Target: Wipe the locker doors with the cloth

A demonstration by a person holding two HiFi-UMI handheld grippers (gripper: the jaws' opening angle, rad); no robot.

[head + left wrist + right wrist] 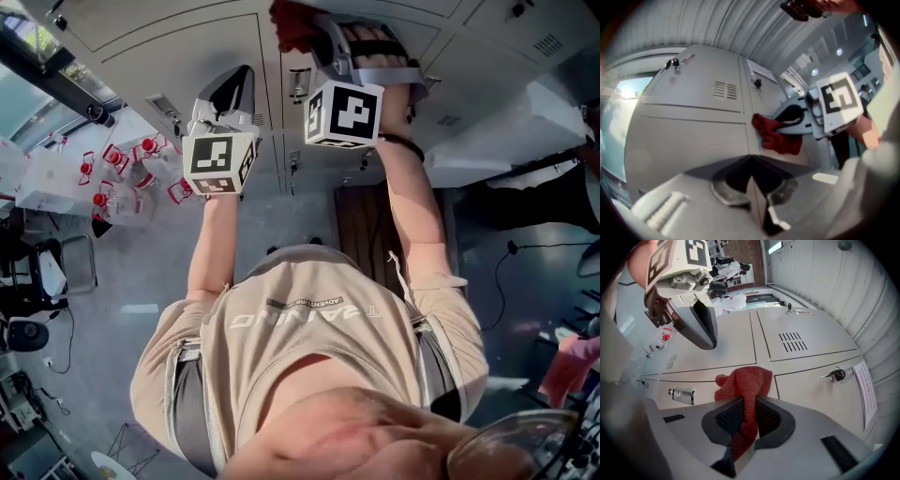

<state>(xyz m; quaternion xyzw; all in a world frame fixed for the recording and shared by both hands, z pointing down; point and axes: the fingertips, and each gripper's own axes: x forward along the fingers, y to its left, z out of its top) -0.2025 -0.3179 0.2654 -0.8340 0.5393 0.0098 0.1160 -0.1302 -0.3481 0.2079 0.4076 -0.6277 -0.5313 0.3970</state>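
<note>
The right gripper (747, 404) is clamped tight on the red cloth (744, 380), which bunches out against a locker door (811, 341) at lower centre of its view. The left gripper (753, 185) has its jaws pressed together on nothing. In the head view both forearms stretch toward the top of the frame.

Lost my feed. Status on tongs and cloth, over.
Right tongs shut on red cloth, cloth at locker doors. Left tongs shut, empty. Metal handle close beside cloth.

The red cloth (746, 380) looks coarse and knitted; the locker doors (736, 350) are smooth, matt painted metal; a door handle (682, 394) is shiny metal.
</note>
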